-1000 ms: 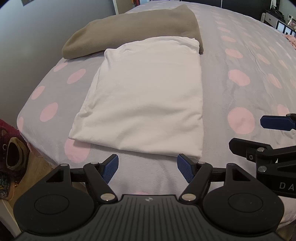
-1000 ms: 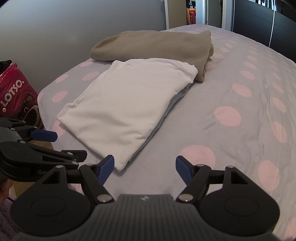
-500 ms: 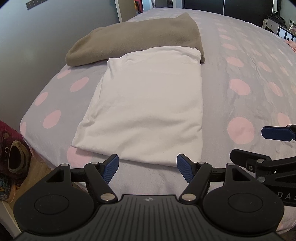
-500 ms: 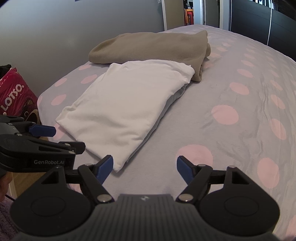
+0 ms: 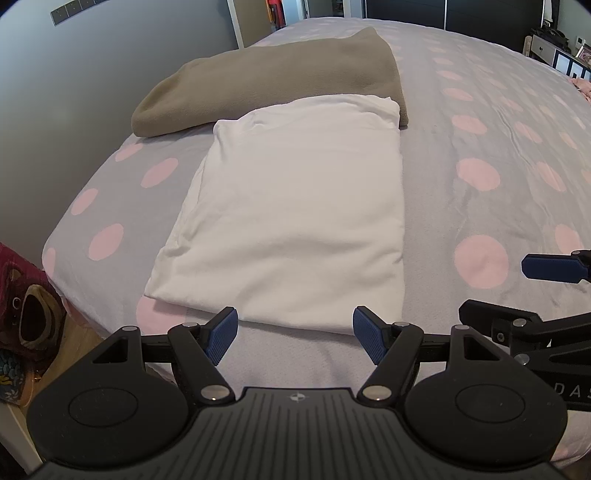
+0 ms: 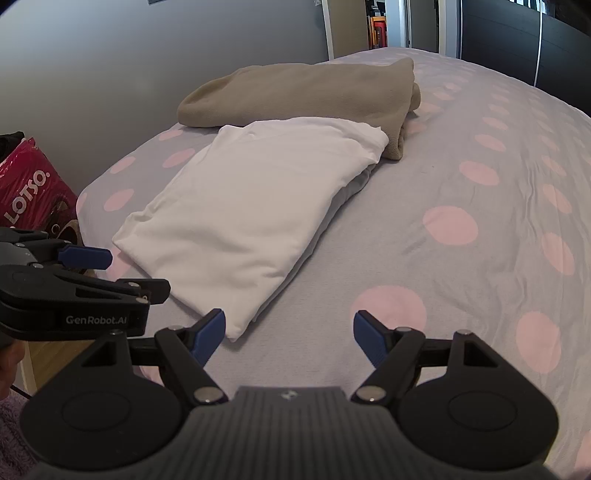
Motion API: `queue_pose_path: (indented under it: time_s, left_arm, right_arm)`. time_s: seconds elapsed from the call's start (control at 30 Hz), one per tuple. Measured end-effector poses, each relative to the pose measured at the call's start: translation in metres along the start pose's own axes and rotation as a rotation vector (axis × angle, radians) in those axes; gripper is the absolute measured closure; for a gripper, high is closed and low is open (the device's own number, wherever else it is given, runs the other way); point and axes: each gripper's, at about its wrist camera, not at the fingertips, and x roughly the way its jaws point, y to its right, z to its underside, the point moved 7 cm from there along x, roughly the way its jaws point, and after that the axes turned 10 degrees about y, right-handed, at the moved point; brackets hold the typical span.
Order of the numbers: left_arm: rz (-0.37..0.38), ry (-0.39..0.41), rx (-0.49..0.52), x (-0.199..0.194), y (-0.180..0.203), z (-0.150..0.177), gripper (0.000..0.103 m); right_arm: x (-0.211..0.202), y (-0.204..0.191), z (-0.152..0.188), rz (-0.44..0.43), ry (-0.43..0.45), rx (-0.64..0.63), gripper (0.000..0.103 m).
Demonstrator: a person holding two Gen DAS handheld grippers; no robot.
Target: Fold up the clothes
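Observation:
A white garment (image 5: 295, 206) lies folded into a long rectangle on the grey bed with pink dots (image 5: 498, 155). It also shows in the right wrist view (image 6: 251, 206). A folded tan garment (image 5: 273, 77) lies just behind it, touching its far end, and shows in the right wrist view (image 6: 306, 92). My left gripper (image 5: 295, 334) is open and empty, just short of the white garment's near edge. My right gripper (image 6: 288, 332) is open and empty, near the garment's near right corner. Each gripper shows at the edge of the other's view.
A grey wall (image 5: 92, 74) runs along the bed's left side. A red printed bag (image 6: 29, 192) stands on the floor by the bed's near left corner. Dark wardrobes (image 6: 517, 33) stand at the far side of the room.
Both grippers have drawn back and risen slightly from the white garment, staying open. The garments have not moved.

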Motion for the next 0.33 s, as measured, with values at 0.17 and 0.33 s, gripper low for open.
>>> queue_pose_path:
  time_s: [0.17, 0.33]
  left_arm:
    - [-0.002, 0.006, 0.006, 0.0001, -0.0004, -0.0001, 0.035]
    - [0.001, 0.02, -0.002, -0.0019, 0.0001, -0.0016, 0.035]
  right_arm:
    - [0.0003, -0.0004, 0.0008, -0.003, -0.002, -0.001, 0.024]
    - [0.0002, -0.0009, 0.0009, -0.004, -0.002, -0.003, 0.024]
